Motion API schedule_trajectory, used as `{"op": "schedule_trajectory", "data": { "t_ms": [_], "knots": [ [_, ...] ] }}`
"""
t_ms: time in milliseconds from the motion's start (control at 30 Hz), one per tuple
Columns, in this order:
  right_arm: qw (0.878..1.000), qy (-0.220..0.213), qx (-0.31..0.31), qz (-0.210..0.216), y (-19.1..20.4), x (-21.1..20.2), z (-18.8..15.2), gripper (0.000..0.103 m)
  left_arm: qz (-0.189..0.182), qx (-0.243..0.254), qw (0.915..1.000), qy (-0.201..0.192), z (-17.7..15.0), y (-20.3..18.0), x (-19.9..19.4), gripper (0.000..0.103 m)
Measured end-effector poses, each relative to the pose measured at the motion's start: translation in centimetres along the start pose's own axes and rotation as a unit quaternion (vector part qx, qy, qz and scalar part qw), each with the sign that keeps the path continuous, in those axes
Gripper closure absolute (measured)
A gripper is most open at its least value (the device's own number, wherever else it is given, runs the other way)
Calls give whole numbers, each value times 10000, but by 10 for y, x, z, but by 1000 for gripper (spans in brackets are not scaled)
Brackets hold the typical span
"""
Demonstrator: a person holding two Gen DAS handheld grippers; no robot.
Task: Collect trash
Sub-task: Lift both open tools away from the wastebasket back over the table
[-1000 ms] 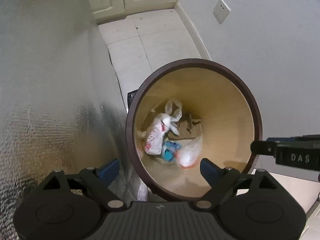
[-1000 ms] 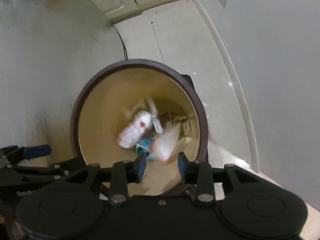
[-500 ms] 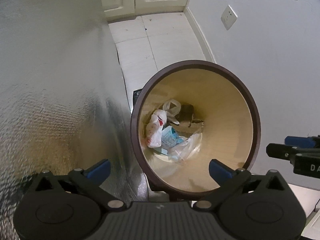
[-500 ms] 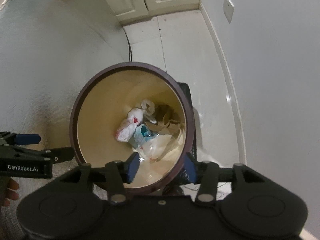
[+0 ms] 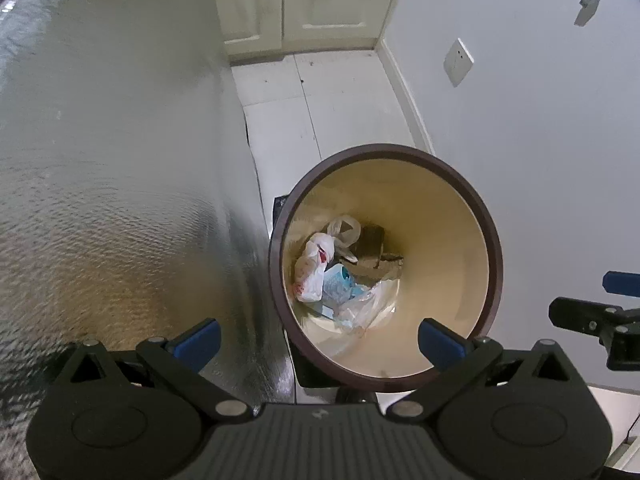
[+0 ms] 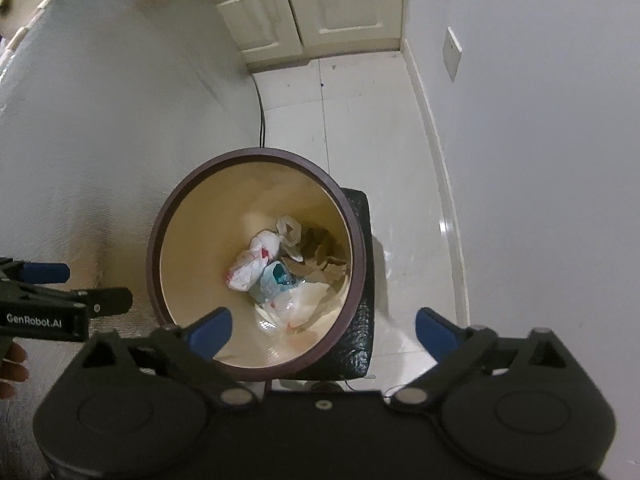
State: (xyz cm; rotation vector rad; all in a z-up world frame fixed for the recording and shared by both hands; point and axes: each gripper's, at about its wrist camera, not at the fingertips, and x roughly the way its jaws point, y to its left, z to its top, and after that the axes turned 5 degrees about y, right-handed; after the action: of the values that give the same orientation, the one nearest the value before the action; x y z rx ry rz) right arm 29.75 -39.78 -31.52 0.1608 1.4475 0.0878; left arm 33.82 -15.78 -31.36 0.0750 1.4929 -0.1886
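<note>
— Down past our left tool point(image 5: 319, 339), jaws spread wide and holding nothing, the bin point(image 5: 494, 268) looks smaller than a second ago; we've lifted clear.

— And our right tool point(image 6: 323, 330)? Its jaws are opening, nothing between them; the clear bag point(image 6: 298, 302) it dropped lies in the bin, at twelve o'clock from it.

— So that piece is collected. From the left tool, the trash point(image 5: 310, 268) sits at twelve o'clock, well below.
</note>
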Motion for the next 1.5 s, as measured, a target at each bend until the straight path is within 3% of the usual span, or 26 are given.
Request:
{"op": "schedule_trajectory", "data": {
  "t_ms": [567,1000,1500],
  "knots": [
    [9993,-275,-7,-244,-6,-40,-21,0,-4,-112,9991,-409,-31,-8,-45,0],
    [9976,-620,27,-292,-5,-82,-60,0,-77,45,9962,-869,-70,-18,-94,0],
    [9880,-1484,114,-422,19,-161,-104,0,-414,157,9802,-1932,-125,-12,-190,0]
  ]
}}
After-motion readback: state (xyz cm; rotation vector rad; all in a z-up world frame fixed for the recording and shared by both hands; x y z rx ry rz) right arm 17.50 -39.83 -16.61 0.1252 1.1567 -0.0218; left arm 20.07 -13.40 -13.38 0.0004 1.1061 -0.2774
